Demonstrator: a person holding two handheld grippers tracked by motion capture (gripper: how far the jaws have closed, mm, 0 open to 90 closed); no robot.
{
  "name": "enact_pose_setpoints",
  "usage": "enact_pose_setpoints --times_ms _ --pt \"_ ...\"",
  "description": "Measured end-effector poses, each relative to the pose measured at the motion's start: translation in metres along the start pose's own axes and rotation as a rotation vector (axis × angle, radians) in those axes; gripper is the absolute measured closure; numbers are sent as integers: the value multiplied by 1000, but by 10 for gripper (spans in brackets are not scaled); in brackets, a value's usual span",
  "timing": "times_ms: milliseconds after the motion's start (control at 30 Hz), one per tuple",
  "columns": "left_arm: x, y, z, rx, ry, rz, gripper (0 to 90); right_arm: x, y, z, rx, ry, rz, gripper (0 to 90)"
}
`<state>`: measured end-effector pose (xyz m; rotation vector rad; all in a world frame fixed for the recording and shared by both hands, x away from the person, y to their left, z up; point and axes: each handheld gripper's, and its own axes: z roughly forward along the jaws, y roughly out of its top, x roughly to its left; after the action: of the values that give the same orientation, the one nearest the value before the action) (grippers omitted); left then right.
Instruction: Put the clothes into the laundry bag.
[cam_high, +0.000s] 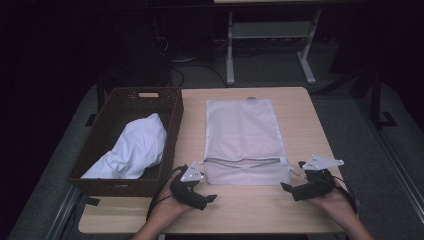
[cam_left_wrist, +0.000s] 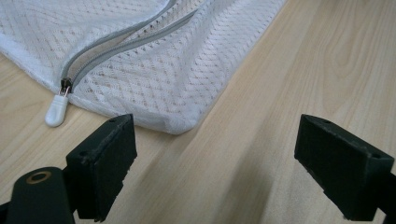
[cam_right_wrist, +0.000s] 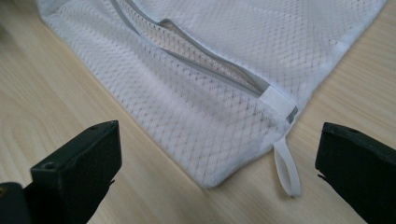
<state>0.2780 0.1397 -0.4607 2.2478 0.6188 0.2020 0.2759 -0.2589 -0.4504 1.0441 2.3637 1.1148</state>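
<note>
White mesh laundry bag (cam_high: 245, 142) lies flat on the wooden table (cam_high: 300, 210), its zippered end toward you. Zipper (cam_left_wrist: 116, 44) reads as at least partly undone: in both gripper views the two grey tracks gape apart, and the white pull tab (cam_left_wrist: 56, 111) sits at the bag's left corner. At the opposite corner a small white loop (cam_right_wrist: 286, 169) trails onto the tabletop.

Your left gripper (cam_high: 197, 192) hovers just short of the near left corner, jaws spread wide with nothing between them. Your right gripper (cam_high: 300, 187) is placed likewise off the near right corner, jaws released and empty. Neither touches the mesh.

Judgement: work is at an early stage. The bag looks empty and flat. A white garment (cam_high: 132, 147) lies crumpled in the brown wicker basket (cam_high: 172, 130) just left of the bag, so loading it is probably the aim and is not yet started. Remaining: hold the mouth open, fetch the cloth, stuff it in, close the zipper.

Obstructions: none on the tabletop between your grippers and the bag. The basket's near wall stands close beside your left hand; mind it when reaching across. Beyond the table, a desk frame (cam_high: 270, 45) stands well apart.
</note>
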Motion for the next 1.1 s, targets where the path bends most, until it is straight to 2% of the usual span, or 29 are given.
enact_pose_setpoints --times_ms 167,233,400,467,600,800,1100 --pt "0 0 0 -3 1 0 123 1 8 6 19 0 -16 0" --pt "-1 -1 1 2 5 1 123 0 10 7 11 8 -17 0" --pt "0 0 1 5 9 5 123 -2 20 11 -1 -6 -30 0" --pt "0 0 1 2 8 3 123 -4 25 13 -16 -8 -41 59" --pt "0 0 0 0 6 5 123 -9 34 16 -13 12 -25 82" --pt "0 0 1 4 0 6 123 -13 39 23 -4 14 -18 131" --pt "0 1 1 0 2 -1 123 -23 50 27 -21 26 3 190"
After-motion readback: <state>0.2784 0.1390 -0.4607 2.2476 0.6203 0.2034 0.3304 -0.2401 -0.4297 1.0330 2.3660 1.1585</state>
